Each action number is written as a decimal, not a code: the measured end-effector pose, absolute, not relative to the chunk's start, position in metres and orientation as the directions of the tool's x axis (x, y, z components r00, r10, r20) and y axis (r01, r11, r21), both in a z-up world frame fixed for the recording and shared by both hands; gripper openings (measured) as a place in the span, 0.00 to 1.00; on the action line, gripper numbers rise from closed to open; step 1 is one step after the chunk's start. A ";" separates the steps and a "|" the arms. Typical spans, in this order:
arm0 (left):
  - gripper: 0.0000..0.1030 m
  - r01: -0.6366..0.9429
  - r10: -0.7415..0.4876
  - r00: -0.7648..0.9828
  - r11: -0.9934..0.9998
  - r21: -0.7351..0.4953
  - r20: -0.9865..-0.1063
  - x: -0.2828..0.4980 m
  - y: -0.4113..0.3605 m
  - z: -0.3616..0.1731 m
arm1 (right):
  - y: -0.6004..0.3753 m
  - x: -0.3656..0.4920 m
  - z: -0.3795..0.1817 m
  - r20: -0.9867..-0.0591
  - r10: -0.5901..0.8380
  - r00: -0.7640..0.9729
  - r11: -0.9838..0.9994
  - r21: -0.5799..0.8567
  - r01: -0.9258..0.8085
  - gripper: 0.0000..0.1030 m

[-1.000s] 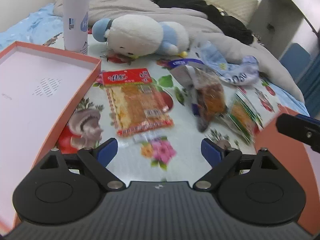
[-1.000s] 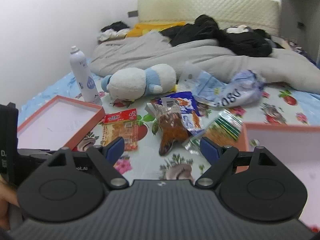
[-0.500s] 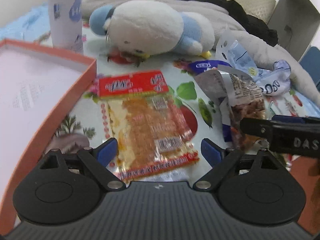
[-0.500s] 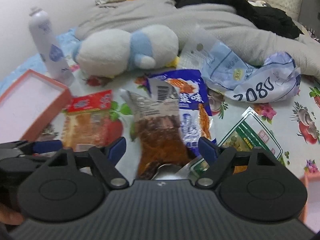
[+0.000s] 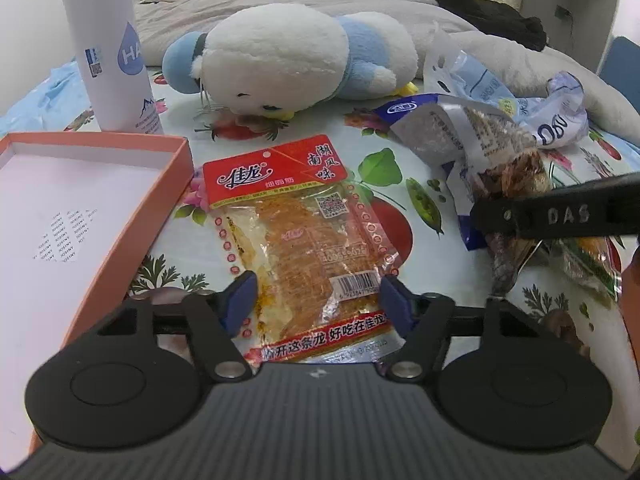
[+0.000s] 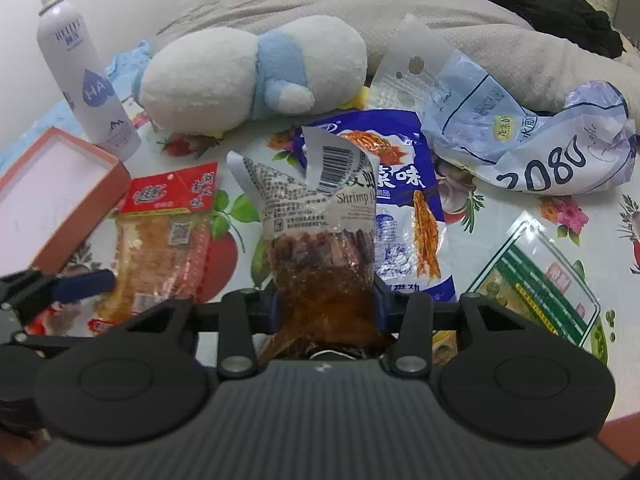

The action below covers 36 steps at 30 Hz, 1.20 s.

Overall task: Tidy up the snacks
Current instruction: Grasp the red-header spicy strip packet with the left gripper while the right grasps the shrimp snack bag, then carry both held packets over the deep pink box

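Left claw point(image 5: 316, 300) closing around the red pack point(image 5: 304, 248), lower centre of frame, pads not yet touching. Right claw point(image 6: 326, 304) closing, pads pressing the brown pack point(image 6: 320, 264), bottom centre.

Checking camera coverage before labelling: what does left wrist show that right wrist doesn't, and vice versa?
Left wrist only: the left gripper from behind, jaws closing around the red-topped snack packet; a blue chair edge at far right.

Right wrist only: the right gripper from behind, jaws closing around the brown snack bag; the whole blue shrimp snack bag; the green packet unobstructed.

Both: orange box, spray bottle, plush toy, crumpled plastic bag, and the red-topped packet and brown bag.
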<state>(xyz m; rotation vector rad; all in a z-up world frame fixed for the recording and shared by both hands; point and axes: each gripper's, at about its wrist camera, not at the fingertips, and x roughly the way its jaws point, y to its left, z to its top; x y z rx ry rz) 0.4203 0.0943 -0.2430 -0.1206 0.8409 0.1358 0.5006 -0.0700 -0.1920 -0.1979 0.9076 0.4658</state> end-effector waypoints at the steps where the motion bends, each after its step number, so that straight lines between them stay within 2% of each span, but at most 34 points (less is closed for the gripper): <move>1: 0.60 -0.163 0.072 0.662 0.985 -0.049 -0.746 0.419 0.093 -0.242 | -0.071 0.498 -0.189 -0.791 0.308 0.528 0.886 0.036 -0.463 0.41; 6: 0.42 -0.153 0.062 0.668 0.987 -0.055 -0.741 0.410 0.091 -0.240 | -0.082 0.479 -0.170 -0.766 0.329 0.551 0.897 0.071 -0.437 0.40; 9: 0.35 -0.137 0.036 0.671 0.988 -0.076 -0.740 0.400 0.088 -0.234 | -0.089 0.459 -0.155 -0.750 0.345 0.565 0.895 0.081 -0.440 0.40; 28: 0.32 -0.101 -0.066 0.710 0.976 -0.194 -0.701 0.265 0.087 -0.164 | -0.134 0.324 -0.119 -0.693 0.403 0.598 0.908 0.223 -0.354 0.40; 36: 0.32 -0.067 -0.123 0.719 0.967 -0.244 -0.684 0.209 0.071 -0.141 | -0.154 0.263 -0.103 -0.671 0.376 0.640 0.924 0.221 -0.311 0.40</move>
